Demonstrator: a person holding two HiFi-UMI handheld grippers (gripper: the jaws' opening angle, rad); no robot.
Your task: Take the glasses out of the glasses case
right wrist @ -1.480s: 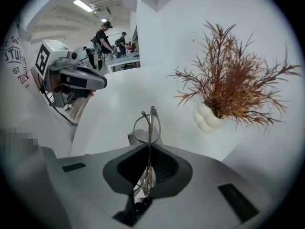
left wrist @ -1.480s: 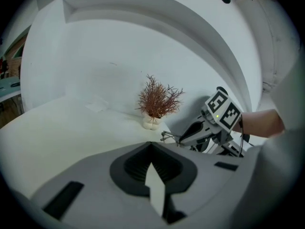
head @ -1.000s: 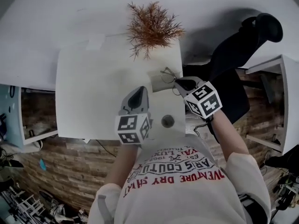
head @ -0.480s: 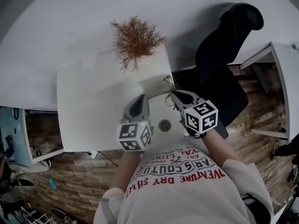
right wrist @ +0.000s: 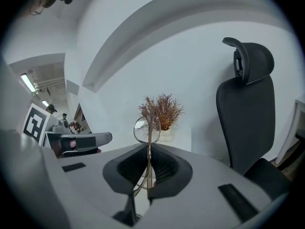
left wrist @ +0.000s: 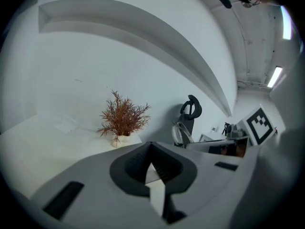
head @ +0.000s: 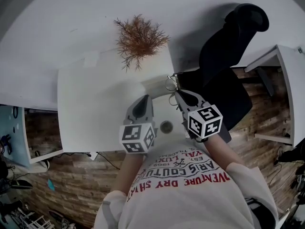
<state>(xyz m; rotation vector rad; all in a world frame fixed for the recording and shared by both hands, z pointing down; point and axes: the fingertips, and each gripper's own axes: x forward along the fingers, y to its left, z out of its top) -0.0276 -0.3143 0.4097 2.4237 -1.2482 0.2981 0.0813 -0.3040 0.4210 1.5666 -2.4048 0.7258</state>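
The right gripper (right wrist: pixel 149 150) is found pinching the glasses (right wrist: pixel 144 129): a thin metal part of the frame is clamped between the dark pads, and a round lens stands upright just past the tips. In the head view the glasses are seen held clear of the table (head: pixel 95 94), at its right edge, just beside the right end of the case (head: pixel 153 86). The case is made out only faintly, as a pale oblong lying flat on the table. Whether the case is open or closed cannot be told. The left gripper (left wrist: pixel 151 149) is noted with its pads pressed together at the tips and nothing between them. It is held over the near part of the table, to the left of the right gripper and apart from the case. A dried reddish plant (head: pixel 139 38) in a small white pot is recorded at the far edge of the table, and a black chair (head: pixel 231 46) just to the table's right. A small round disc (head: pixel 166 126) is set in the table between the two grippers.
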